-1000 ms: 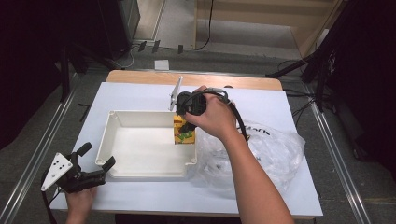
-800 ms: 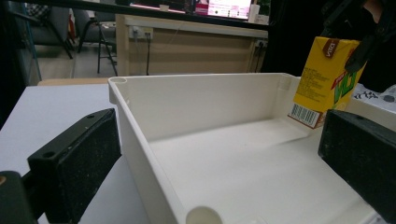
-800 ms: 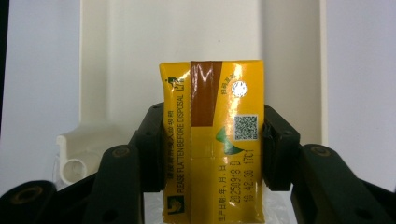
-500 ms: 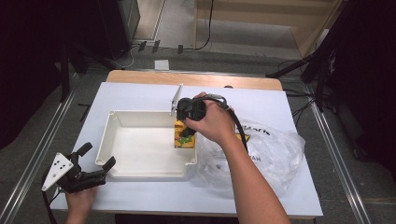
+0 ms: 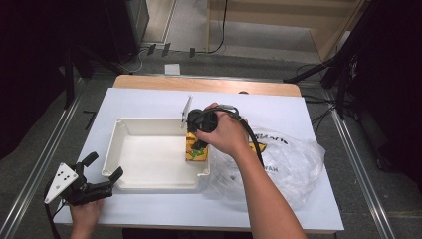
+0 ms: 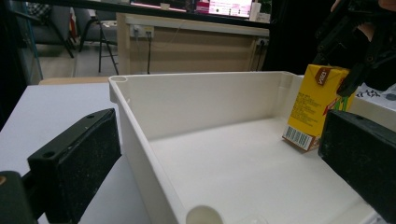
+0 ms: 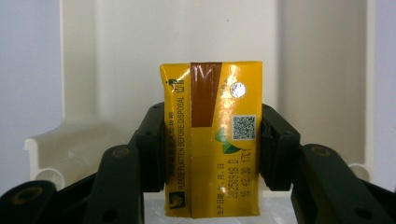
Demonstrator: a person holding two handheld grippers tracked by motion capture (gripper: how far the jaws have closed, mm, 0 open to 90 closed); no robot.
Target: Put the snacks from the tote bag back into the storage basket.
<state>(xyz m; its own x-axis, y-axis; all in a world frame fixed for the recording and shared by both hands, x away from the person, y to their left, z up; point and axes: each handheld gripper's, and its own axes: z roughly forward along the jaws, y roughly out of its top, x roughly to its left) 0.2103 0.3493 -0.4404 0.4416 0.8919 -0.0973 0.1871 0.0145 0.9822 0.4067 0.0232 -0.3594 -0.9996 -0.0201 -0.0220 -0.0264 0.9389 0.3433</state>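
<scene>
A yellow drink carton (image 5: 195, 149) (image 7: 212, 135) (image 6: 314, 106) with a brown stripe stands tilted at the right end of the white tray (image 5: 149, 172) (image 6: 201, 102). My right gripper (image 5: 199, 142) (image 7: 212, 154) points down and is shut on it, a pad on each side; the carton's bottom corner is at or just above the tray floor. My left gripper (image 5: 102, 172) (image 6: 224, 163) is open at the tray's near left corner, one jaw outside the wall and one over the inside, holding nothing.
A clear plastic bag (image 5: 283, 159) with print lies crumpled on the white table (image 5: 149, 104) to the right of the tray. A wooden strip (image 5: 209, 84) runs along the table's far edge. Cables and dark stands sit on the floor around.
My right gripper has come down with the carton, from above the tray's right rim to low inside the tray. The left gripper has stayed put.
</scene>
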